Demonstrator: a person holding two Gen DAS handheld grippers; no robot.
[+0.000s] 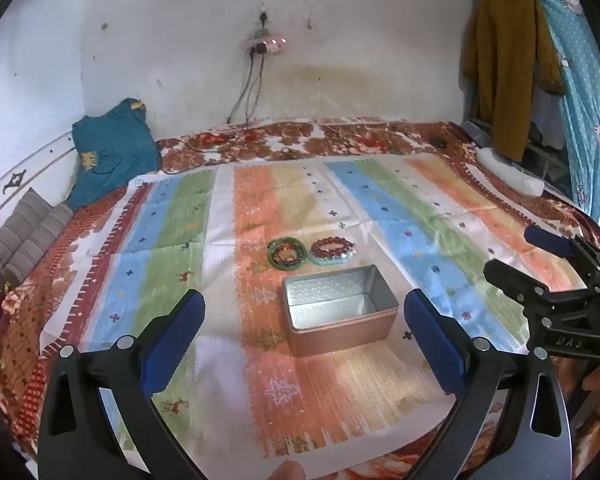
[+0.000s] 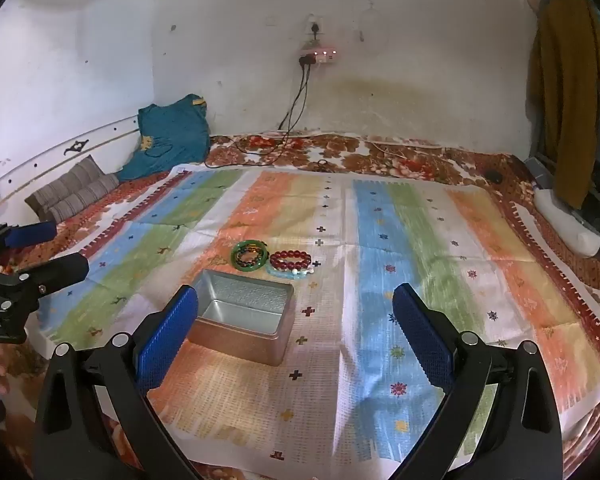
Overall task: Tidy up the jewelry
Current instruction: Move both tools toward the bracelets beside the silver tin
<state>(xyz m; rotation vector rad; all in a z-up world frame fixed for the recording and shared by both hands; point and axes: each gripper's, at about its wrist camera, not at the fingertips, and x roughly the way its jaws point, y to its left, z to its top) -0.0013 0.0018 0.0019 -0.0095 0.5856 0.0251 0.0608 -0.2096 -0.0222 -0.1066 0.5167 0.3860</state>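
Observation:
An open, empty metal tin (image 1: 338, 312) (image 2: 242, 316) stands on the striped cloth. Just behind it lie a green bangle with a dark bead bracelet inside it (image 1: 287, 253) (image 2: 250, 255) and a red bead bracelet stacked on pale blue and white ones (image 1: 333, 251) (image 2: 291, 262). My left gripper (image 1: 304, 320) is open and empty, hovering in front of the tin. My right gripper (image 2: 296, 312) is open and empty, to the right of the tin. Each gripper shows at the edge of the other's view.
The striped cloth (image 1: 440, 240) (image 2: 420, 264) covers a floral bedspread. A teal cloth bag (image 1: 112, 148) and grey cushions (image 1: 24, 240) lie at the back left. A white bundle (image 2: 568, 220) lies at the right edge. Cables hang from a wall socket (image 2: 320, 56). Clothes hang at the right.

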